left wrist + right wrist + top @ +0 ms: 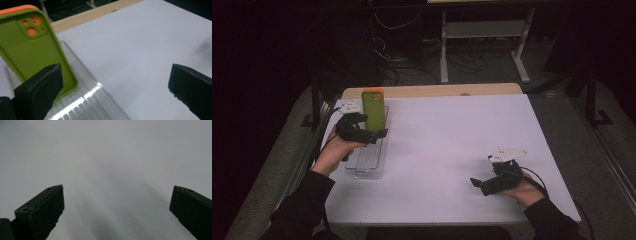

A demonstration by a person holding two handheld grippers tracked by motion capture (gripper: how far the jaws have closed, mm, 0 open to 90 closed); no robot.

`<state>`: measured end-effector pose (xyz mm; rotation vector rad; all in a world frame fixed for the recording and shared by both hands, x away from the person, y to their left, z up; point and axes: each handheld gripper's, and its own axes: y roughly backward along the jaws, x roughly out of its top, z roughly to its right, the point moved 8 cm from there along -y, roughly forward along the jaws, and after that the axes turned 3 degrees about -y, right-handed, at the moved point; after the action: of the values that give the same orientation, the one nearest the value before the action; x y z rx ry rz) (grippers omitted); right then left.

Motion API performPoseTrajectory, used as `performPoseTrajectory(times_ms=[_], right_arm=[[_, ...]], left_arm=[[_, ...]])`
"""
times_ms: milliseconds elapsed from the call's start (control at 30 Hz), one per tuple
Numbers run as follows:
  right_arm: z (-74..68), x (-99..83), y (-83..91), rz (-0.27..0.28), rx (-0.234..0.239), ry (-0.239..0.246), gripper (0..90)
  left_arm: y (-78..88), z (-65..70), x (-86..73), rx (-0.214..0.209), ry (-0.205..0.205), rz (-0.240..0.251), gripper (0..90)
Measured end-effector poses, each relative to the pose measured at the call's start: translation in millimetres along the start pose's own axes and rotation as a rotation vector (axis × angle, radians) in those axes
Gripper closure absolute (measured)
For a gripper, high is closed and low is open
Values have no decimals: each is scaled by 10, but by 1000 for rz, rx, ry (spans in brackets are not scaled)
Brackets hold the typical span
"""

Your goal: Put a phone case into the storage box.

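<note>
A green phone case with an orange edge is seen standing up in a clear plastic tray with ridges. The tray lies at the left side of the white tabletop. In the high view, the left tool is held right by the case, low down near its bottom part. The left hand is wrapped around the tool's handle.

In the left gripper view, the case is shown from close up. Its orange camera holes can be seen near the top, and it leans a little. One black jaw is seen in front of the case's lower corner, and the other jaw is far off to the side, over the bare white tabletop. The left tool is spread wide and nothing is pinched by it. Whether the near jaw touches the case cannot be told. The shiny ridges of the tray are seen just under the case.

The right tool is held low over the tabletop at the right side, well apart from the case. It is gripped by the right hand. In the right gripper view, the right tool is spread wide too, with nothing between its jaws. Plain white tabletop and soft grey shadows are seen there.
</note>
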<state>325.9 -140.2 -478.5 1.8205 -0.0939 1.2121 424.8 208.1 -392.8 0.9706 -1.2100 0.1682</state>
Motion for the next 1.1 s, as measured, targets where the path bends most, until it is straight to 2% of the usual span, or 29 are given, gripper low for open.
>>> performPoseTrajectory(times_ms=[233,400,567,667,733,900,1100], right_arm=[[-8,52,56,23,14,0,0],[-2,84,85,34,16,-3,0],[6,110,111,42,21,-3,0],[26,134,119,54,17,6,0],[26,147,133,56,22,-5,0],[36,175,163,65,21,0,0],[39,185,167,67,19,5,0]], left_arm=[[77,227,-160,-70,-22,8,0],[118,341,-302,-89,-58,6,0],[137,449,-419,-116,-63,5,0],[150,487,-472,-123,-63,16,0],[149,492,-516,-118,-71,19,0],[148,522,-622,-124,-50,20,0],[136,549,-698,-139,-63,-5,0]])
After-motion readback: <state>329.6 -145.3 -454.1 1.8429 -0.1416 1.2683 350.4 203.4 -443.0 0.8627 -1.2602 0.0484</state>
